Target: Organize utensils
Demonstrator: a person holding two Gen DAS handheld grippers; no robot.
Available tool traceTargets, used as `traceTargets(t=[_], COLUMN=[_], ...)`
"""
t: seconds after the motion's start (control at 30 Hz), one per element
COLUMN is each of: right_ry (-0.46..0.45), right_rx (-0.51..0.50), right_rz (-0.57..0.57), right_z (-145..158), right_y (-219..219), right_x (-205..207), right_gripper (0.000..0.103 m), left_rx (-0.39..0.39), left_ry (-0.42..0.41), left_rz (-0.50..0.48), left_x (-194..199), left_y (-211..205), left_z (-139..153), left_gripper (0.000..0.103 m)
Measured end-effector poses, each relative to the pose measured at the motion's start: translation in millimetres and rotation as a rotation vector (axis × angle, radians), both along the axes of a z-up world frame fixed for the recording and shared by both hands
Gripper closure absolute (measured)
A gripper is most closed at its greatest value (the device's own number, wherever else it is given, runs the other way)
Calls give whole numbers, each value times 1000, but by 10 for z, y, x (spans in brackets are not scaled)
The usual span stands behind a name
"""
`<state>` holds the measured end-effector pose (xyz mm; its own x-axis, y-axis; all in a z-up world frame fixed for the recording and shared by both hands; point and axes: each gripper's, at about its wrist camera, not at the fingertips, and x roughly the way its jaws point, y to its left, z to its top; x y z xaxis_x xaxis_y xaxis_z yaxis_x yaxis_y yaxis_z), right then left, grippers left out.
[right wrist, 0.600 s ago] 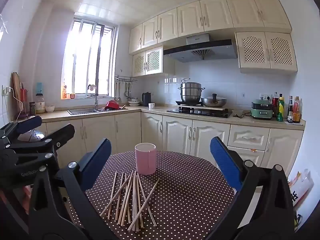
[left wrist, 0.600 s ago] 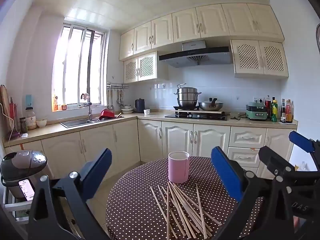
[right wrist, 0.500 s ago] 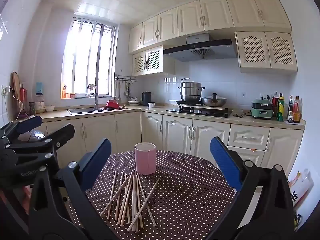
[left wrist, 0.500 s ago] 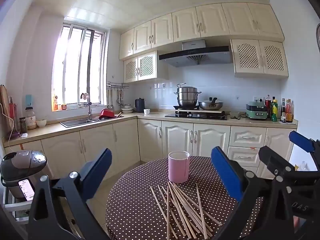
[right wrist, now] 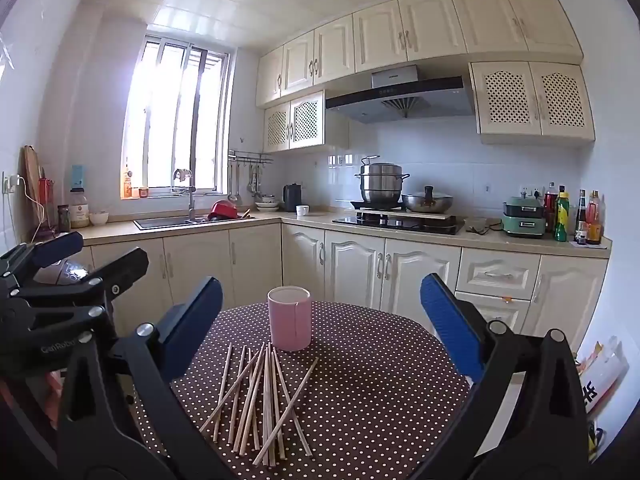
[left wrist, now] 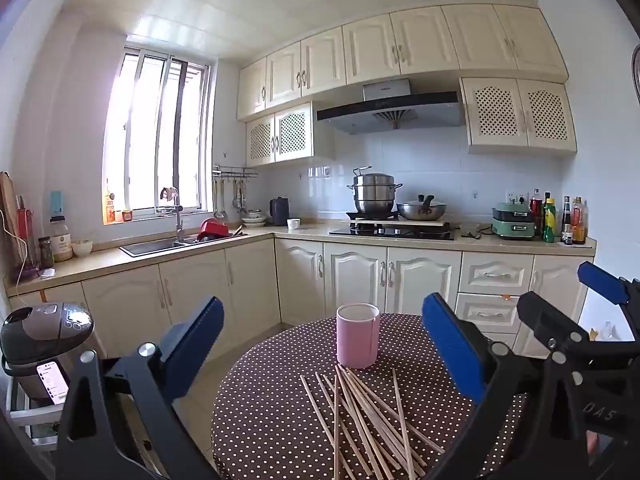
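Readable text, little of it:
- "GenRobo…" in pale letters on black body of my left tool (right wrist: 60, 280), seen at left edge of right wrist view; end of word cut off.
- "DAS" or "DA5" faint on black body of my right tool (left wrist: 560, 312), seen at right edge of left wrist view; last character unclear.
- Large black characters on white packet (right wrist: 600, 372) beside far right wall; not legible.
- Range hood badge, bottle labels, phone screen: too small to read.

home kitchen: cream cabinets w/ range hood (left wrist: 390, 110) above the stove (left wrist: 392, 232), pots on it, sink (left wrist: 160, 245) left of stove under window.
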<state>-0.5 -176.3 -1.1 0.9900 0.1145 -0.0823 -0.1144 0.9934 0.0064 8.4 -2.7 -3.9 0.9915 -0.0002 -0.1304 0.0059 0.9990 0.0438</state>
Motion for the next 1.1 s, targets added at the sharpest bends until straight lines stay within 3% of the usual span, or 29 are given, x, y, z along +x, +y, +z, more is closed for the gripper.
traceTargets(t=[1.1], right_ry=[7], right_rx=[1], right_rz=[0], right_z=[12], right_y=[-6], right_x=[10], right_gripper=[6], left_rx=[0], left_ry=[2], left_rz=[1], left_x=[28], left_y=[7], left_z=[1], left_gripper=[5])
